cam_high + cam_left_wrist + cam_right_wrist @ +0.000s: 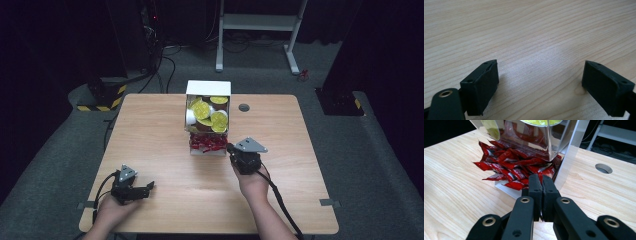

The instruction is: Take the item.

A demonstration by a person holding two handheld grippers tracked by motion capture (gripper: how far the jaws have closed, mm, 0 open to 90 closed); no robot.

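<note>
The right claw has its jaws pressed together, the tips right at the red sachets heaped in the open bottom tray of the clear dispenser; whether a sachet is pinched between them I cannot tell. The left claw gapes wide over bare desk, well apart from the dispenser.

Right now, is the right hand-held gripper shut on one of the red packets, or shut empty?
Shut; whether it pinches anything, cannot tell. The right hand-held gripper has its jaws pressed together at the edge of the red packets, with no packet visibly between them.
</note>
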